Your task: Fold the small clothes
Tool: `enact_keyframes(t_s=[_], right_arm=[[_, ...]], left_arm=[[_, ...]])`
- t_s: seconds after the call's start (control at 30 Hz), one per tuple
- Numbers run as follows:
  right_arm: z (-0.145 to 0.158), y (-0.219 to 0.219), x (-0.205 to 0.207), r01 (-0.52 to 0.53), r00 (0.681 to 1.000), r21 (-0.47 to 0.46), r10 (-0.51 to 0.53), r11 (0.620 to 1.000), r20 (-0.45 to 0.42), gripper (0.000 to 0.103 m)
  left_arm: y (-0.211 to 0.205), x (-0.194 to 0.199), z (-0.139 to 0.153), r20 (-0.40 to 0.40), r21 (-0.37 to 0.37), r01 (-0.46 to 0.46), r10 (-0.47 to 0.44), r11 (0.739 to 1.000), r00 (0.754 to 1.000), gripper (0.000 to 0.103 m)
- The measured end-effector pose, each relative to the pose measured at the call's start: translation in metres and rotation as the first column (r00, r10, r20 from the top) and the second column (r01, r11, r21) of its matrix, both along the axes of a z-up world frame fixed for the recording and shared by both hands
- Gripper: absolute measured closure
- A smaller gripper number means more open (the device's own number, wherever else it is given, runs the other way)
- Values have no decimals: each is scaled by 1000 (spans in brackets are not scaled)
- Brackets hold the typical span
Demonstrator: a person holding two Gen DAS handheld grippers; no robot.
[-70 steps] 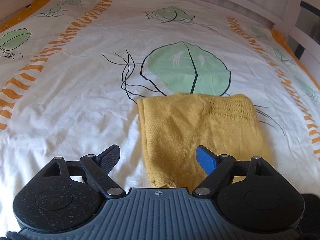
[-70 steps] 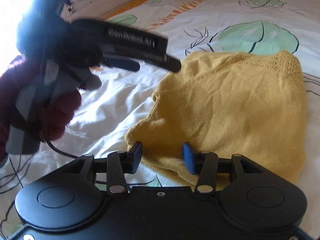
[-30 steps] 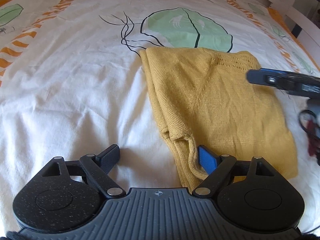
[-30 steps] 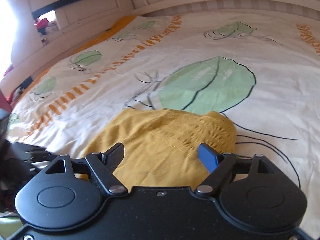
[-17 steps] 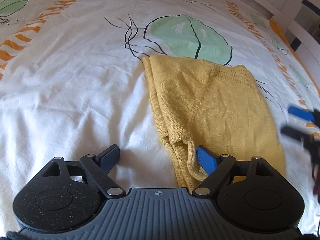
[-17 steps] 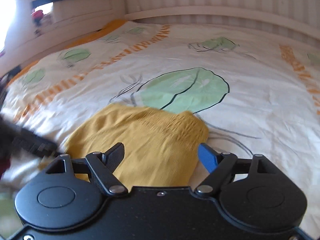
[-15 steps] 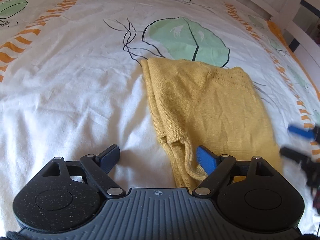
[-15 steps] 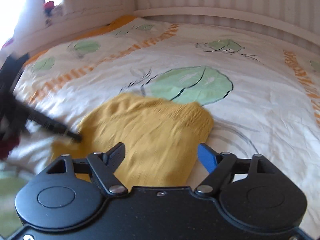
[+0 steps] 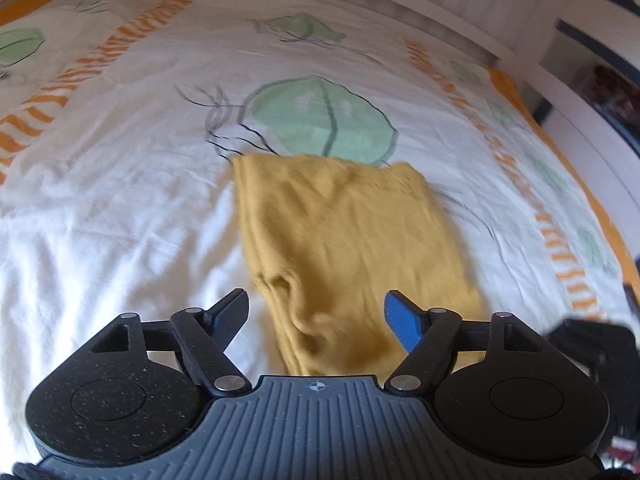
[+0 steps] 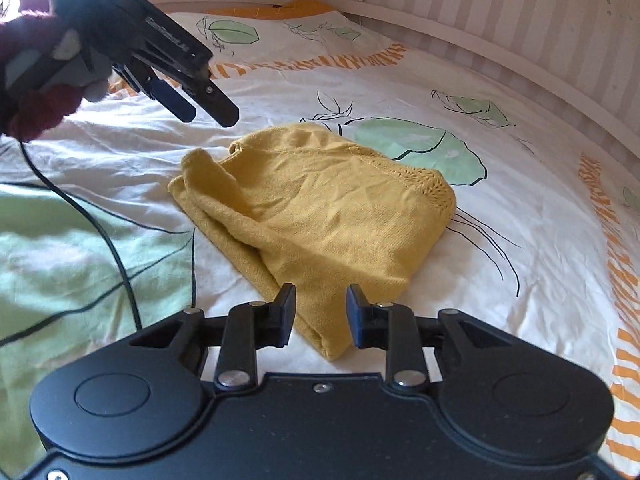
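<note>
Bright daylight floods the bed (image 10: pixel 520 208), blown-out glare top left in the right view; left view smeared with motion blur, fisheye bending every edge.

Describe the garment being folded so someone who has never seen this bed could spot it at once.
Start from the white bedspread printed with green leaves and orange dashes. Near its middle, against the largest green leaf, lies a mustard-yellow knit garment, folded into a rough rectangle. It is the only solid-coloured, loose item on the printed cover, with an openwork band along one edge.
</note>
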State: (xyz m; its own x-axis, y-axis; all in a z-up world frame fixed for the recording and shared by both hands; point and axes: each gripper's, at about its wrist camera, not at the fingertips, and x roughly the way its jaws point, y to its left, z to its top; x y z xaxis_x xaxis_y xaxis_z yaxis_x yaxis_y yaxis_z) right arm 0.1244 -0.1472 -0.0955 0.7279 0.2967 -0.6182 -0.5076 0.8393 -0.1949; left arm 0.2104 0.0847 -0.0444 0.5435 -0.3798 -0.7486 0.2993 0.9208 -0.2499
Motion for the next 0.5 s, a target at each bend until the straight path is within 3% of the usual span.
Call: enact_keyframes(t_s=[0.13, 0.3, 0.5], right_arm=[[-5, 3, 0, -17, 1000, -27, 17, 999, -1, 67], [-11, 8, 0, -29, 999, -62, 30, 998, 14, 67], [-17, 13, 0, -44, 998, -116, 48, 992, 35, 67]], left_arm=[[-15, -15, -18, -27, 58, 51, -50, 997, 998, 41], [-7, -12, -37, -91, -5, -13, 12, 1000, 996, 52], [0, -18, -27, -23, -32, -86, 85, 996, 996, 52]])
